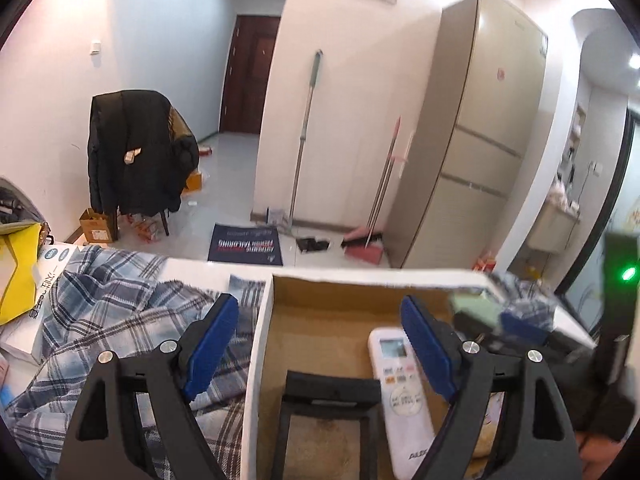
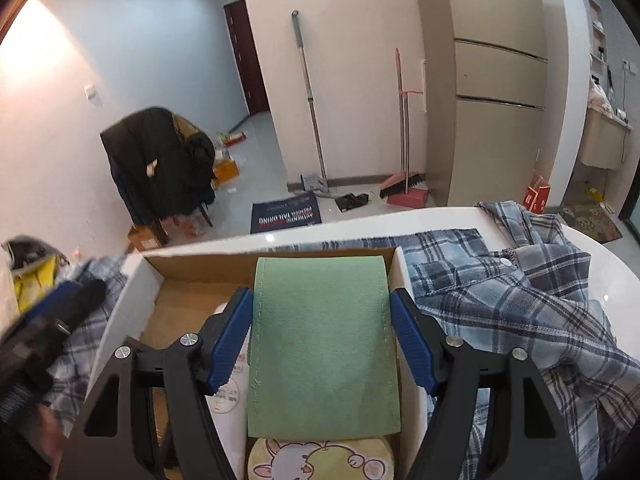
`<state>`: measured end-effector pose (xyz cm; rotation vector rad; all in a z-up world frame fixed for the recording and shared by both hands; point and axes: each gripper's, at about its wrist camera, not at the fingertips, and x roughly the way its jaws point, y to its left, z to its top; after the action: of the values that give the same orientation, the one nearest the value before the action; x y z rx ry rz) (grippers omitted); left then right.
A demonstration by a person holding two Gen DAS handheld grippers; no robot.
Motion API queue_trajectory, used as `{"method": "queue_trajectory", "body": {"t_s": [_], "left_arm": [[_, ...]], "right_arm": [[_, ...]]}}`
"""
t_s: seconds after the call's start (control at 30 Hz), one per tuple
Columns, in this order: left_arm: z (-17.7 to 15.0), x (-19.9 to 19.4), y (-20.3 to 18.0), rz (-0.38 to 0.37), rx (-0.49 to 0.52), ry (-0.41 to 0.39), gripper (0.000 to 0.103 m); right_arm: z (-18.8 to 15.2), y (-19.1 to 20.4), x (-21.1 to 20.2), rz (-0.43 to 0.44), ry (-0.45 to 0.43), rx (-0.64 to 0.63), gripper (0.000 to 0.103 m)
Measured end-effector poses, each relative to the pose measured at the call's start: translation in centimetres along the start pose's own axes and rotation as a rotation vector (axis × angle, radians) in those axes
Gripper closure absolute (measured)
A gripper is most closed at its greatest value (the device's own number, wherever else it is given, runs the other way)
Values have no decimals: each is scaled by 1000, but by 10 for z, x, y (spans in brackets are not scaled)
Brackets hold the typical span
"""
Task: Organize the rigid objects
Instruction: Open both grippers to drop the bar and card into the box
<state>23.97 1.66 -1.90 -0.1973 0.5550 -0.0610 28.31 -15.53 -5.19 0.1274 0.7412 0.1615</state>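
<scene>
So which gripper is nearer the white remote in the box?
Left. The left gripper hangs open right above the white remote; the right gripper is at the box's other side, gripping a green case.

A white surface [image 2: 580, 248] with a rounded edge carries an open cardboard box [image 2: 132, 280] in the middle, flanked on both sides by crumpled blue plaid cloth [image 2: 520, 300]. A yellow bag [image 1: 16, 276] sits at its far left.
</scene>
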Motion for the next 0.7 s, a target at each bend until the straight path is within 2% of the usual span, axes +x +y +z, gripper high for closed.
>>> {"method": "queue_trajectory", "body": {"t_s": [0.1, 0.2, 0.3, 0.37, 0.43, 0.53, 0.6, 0.7], "left_arm": [[3, -3, 4, -9, -20, -13, 18], [5, -2, 4, -6, -12, 21, 18], [6, -8, 2, 0, -3, 5, 18], [9, -13, 1, -8, -4, -9, 18], [11, -18, 1, -18, -11, -18, 18], [17, -30, -5, 5, 5, -28, 18], [25, -48, -12, -2, 25, -67, 18], [40, -87, -23, 6, 51, -159, 18]], "right_arm": [[-1, -2, 5, 30, 40, 13, 34], [-2, -6, 6, 29, 45, 19, 34], [-4, -11, 6, 43, 50, 36, 34], [-4, -13, 6, 71, 58, 50, 28], [-3, -15, 5, 87, 59, 69, 16], [1, -15, -5, 77, 29, 73, 14], [8, -14, -20, 53, -6, 71, 14], [23, -11, -59, 76, -99, 58, 14]]}}
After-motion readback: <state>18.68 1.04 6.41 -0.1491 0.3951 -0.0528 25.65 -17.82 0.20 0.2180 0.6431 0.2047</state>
